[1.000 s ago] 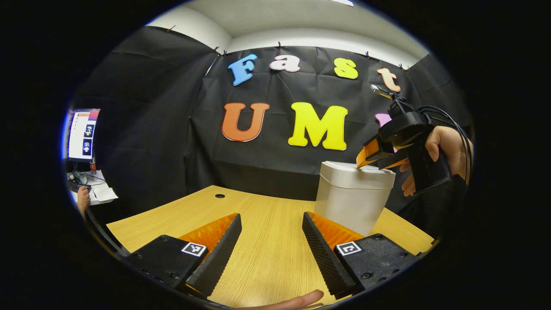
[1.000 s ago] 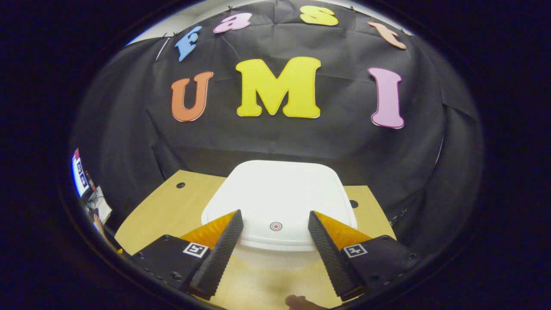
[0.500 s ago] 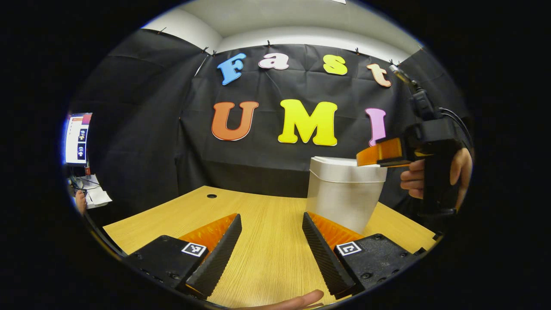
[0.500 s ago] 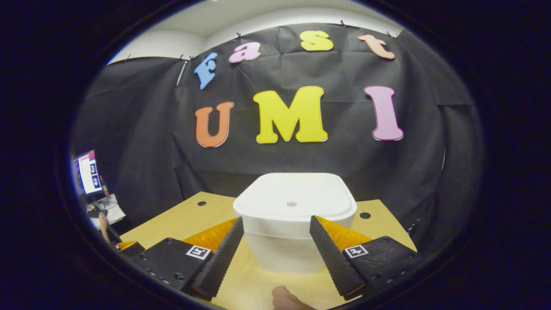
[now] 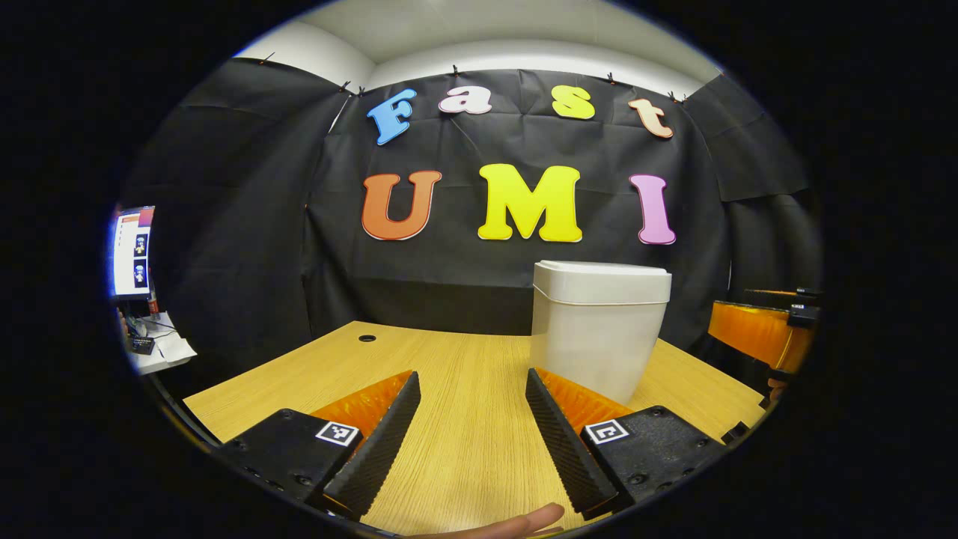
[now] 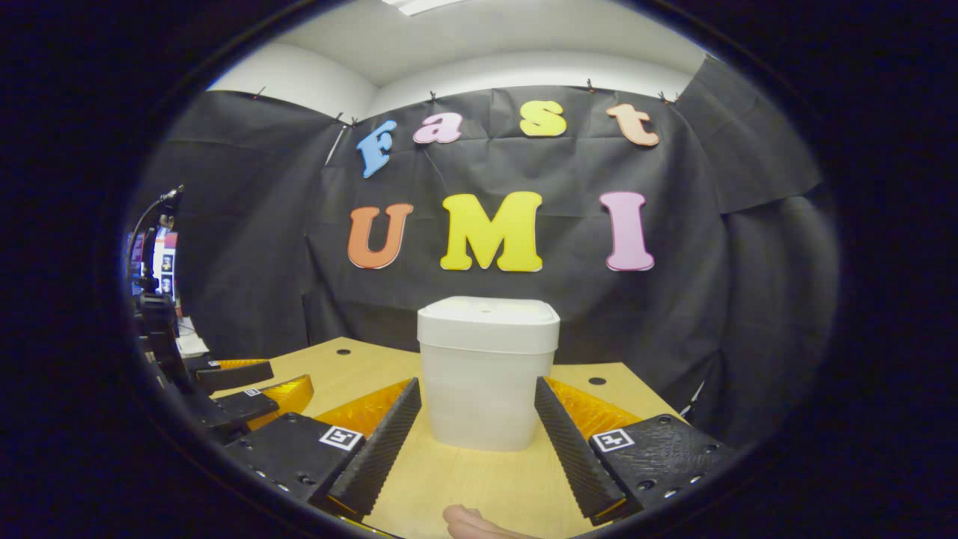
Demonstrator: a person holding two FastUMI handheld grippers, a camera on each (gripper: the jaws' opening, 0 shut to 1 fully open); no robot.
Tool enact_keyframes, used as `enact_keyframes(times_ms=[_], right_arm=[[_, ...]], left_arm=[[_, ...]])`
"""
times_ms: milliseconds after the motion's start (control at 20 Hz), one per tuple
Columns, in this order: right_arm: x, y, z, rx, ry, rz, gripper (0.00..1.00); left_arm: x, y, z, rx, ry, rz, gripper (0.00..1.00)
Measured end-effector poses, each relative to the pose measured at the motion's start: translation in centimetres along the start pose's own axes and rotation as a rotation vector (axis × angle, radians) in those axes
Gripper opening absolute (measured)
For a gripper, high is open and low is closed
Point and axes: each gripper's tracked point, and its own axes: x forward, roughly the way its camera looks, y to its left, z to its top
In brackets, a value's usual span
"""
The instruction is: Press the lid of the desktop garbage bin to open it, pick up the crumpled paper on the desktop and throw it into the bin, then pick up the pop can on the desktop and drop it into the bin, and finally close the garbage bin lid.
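Bin (image 6: 488, 374): lid down, ahead of right hand-held gripper (image 6: 477, 434) on desk (image 5: 464, 419). Both hand-held grippers, left (image 5: 471, 430) included: fingers apart, empty. Task apparently finished.

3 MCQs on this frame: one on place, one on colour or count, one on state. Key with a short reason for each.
1. Where does the garbage bin stand?
A. on the wooden desk
B. on the floor
C. on a shelf

2. What colour is the bin?
A. blue
B. white
C. green

3. What state is the bin lid in?
A. fully raised
B. removed and lying on the desk
C. down, closed on the bin

Key:
1 A: its base sits on the wooden desk in both the left gripper view and the right gripper view.
2 B: body and lid are white in both views.
3 C: the lid lies flat along the bin's rim, with no gap showing.
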Motion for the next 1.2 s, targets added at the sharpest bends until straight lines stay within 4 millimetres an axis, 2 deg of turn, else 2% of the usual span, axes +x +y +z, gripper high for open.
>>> enact_keyframes(times_ms=[150,250,400,550,700,800,950,1150,1200], right_arm=[[-1.0,0.6,-0.3,0.043,0.019,-0.053,0.95],[-1.9,1.0,0.3,0.05,-0.006,-0.062,0.95],[-3.1,-0.5,1.2,0.068,-0.03,-0.133,0.95],[-4.7,-0.4,2.4,0.11,-0.04,-0.157,0.96],[-5.2,-0.1,3.7,0.064,-0.078,-0.163,0.94],[-5.6,-0.9,3.7,0.023,-0.09,-0.193,0.96],[-5.7,0.8,3.3,0.057,-0.081,-0.142,0.96],[-5.0,0.4,1.8,0.032,-0.039,-0.152,0.94],[-5.0,0.5,1.9,0.04,-0.037,-0.149,0.96]], left_arm=[[-0.4,0.3,0.8,0.03,-0.021,0.01,0.94],[-0.8,0.5,1.3,0.041,-0.038,0.011,0.94],[-1.3,0.8,1.9,0.028,-0.057,0.016,0.94],[-1.3,0.1,2.3,0.01,-0.074,-0.02,0.93],[-1.0,0.8,1.8,-0.006,-0.068,-0.017,0.94],[-0.8,1.4,1.5,-0.012,-0.056,-0.005,0.94],[-0.7,1.9,1.5,-0.019,-0.062,-0.001,0.94],[-1.1,2.1,2.3,-0.01,-0.102,-0.001,0.94],[-1.1,1.7,2.3,-0.015,-0.108,-0.013,0.93]])
